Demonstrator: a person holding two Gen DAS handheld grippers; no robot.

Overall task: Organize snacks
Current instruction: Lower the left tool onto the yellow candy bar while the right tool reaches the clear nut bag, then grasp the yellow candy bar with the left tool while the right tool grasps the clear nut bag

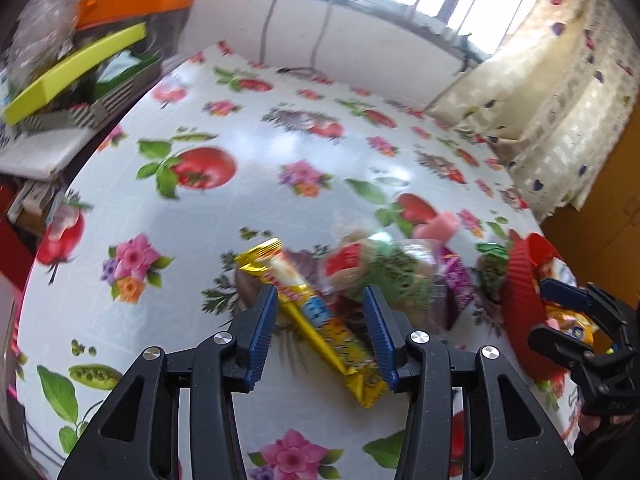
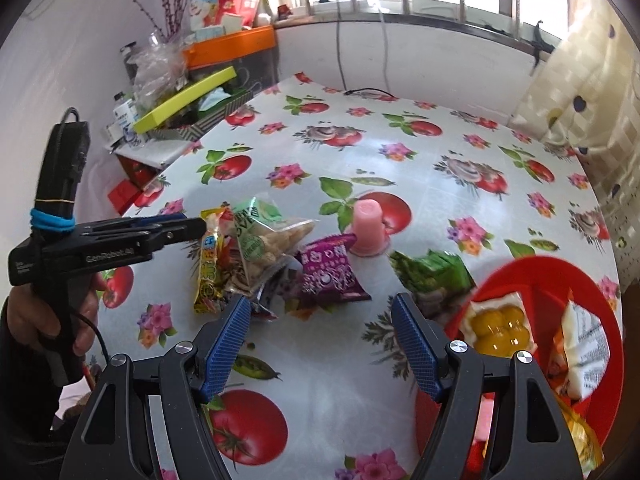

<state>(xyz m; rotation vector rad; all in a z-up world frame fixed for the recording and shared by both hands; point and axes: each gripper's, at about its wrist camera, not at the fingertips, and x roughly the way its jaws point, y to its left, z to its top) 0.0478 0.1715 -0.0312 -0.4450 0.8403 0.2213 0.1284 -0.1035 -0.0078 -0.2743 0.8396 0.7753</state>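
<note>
A long yellow snack bar lies on the flowered tablecloth between the open fingers of my left gripper, which is empty; the bar also shows in the right wrist view. Behind it lies a pile of snacks: a clear bag of puffs, a purple packet, a green packet and a pink jelly cup. A red bowl at the right holds several snacks. My right gripper is open and empty above the table, beside the bowl. The left gripper appears at the pile's left.
A stack of boxes with a yellow-green lid and an orange bin stands at the table's far left. A wall with windows lies behind. A patterned curtain hangs at the right. The table edge runs along the left.
</note>
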